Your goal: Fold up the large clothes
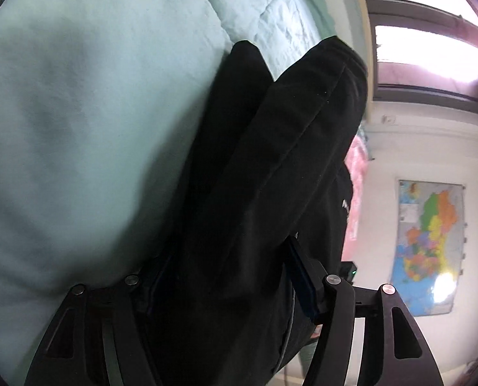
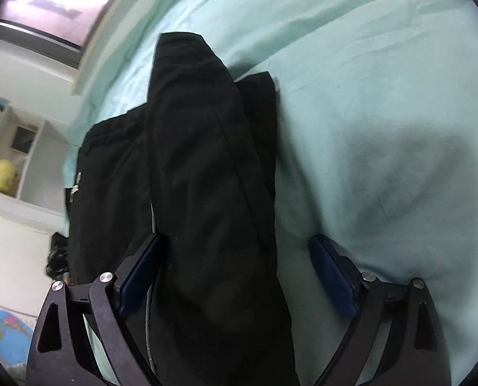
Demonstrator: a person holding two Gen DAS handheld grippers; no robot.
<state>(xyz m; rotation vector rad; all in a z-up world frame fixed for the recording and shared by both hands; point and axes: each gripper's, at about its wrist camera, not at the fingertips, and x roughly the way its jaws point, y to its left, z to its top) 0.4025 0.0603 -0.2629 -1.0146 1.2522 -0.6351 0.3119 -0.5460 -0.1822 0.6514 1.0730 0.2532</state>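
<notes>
A: What does your black garment look like from the left wrist view?

B: Dark, thick cloth, doubled lengthwise into long overlapping folds with a seam along the top layer. It lies on the pale green bedcover, its long axis running from your left gripper up and away toward the window, ending in two blunt ends side by side.

A: And your left gripper?

B: The cloth fills the space between its fingers. The right blue pad sits against the fabric; the left one is lost in the dark, so you cannot tell whether it grips.

A: The right wrist view?

B: The same black garment runs up the frame from between the fingers of your right gripper, narrowing toward the far end. A flatter part spreads to the left, near the bed's edge.

A: Your right gripper's state?

B: Wide apart. The left pad touches the fold's edge; the right pad stands clear over bare bedcover.
</notes>
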